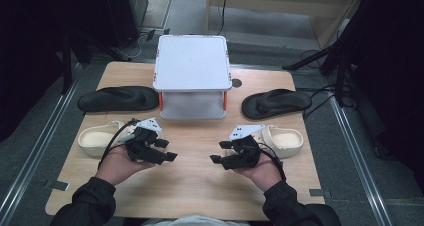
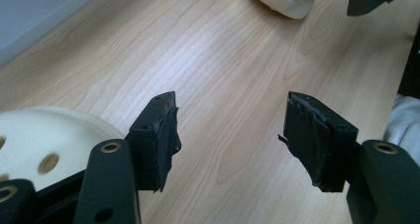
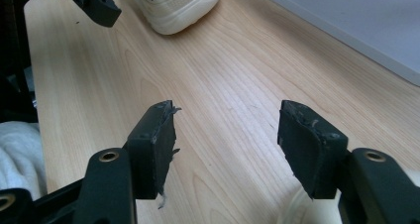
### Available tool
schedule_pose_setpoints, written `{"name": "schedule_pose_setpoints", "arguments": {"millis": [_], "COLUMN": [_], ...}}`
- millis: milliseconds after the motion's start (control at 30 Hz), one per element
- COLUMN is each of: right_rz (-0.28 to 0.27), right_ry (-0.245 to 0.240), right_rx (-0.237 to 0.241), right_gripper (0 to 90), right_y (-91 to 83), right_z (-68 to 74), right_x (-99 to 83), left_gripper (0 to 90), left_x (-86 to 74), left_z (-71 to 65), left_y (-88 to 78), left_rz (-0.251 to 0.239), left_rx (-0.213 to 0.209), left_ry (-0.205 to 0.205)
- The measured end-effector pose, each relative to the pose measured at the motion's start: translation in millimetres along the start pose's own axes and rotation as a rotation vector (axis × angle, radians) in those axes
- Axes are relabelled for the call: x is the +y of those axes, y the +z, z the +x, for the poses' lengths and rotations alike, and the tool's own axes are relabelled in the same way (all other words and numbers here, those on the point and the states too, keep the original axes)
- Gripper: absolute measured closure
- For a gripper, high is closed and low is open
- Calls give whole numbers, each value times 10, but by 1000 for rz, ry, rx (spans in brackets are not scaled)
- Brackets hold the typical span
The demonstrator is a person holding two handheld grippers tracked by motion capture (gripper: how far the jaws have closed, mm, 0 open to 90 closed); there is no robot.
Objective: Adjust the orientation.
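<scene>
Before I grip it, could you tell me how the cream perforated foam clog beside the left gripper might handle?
The cream perforated foam clog looks moulded, so probably light and slightly squashy. Lying flat on its sole, it should slide rather than roll.

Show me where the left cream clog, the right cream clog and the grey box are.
left cream clog [image 1: 95, 138]: high view, its open insole.
right cream clog [image 1: 285, 138]: high view, its upper.
grey box [image 1: 192, 61]: high view, middle of its lid.

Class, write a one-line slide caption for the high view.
Two open tongs, left and right, held over a wooden table between cream clogs, black sandals and a white box.
</scene>
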State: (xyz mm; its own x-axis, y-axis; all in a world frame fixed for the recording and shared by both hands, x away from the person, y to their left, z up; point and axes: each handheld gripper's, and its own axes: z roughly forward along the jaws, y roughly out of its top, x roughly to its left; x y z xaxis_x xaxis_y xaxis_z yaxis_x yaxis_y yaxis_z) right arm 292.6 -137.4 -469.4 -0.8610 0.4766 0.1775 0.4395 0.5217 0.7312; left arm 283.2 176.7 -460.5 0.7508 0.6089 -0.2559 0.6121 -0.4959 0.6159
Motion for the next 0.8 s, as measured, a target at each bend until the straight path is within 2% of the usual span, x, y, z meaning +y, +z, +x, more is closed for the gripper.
{"name": "schedule_pose_setpoints", "arguments": {"millis": [167, 400, 600, 800], "right_rz": [15, 33, 35, 42], "right_ry": [-17, -30, -29, -36], "right_rx": [9, 12, 19, 20], "right_gripper": [408, 415, 417, 418], "right_y": [39, 74, 91, 105], "right_z": [4, -3, -10, -3], "right_x": [33, 66, 81, 81], "left_gripper": [402, 443, 400, 411], "left_x": [-45, -106, -144, -171], "left_z": [11, 45, 101, 141], "left_y": [-87, -221, -333, -428], "left_rz": [10, 1, 5, -1], "left_rx": [29, 55, 81, 65], "left_ry": [12, 0, -9, -23]}}
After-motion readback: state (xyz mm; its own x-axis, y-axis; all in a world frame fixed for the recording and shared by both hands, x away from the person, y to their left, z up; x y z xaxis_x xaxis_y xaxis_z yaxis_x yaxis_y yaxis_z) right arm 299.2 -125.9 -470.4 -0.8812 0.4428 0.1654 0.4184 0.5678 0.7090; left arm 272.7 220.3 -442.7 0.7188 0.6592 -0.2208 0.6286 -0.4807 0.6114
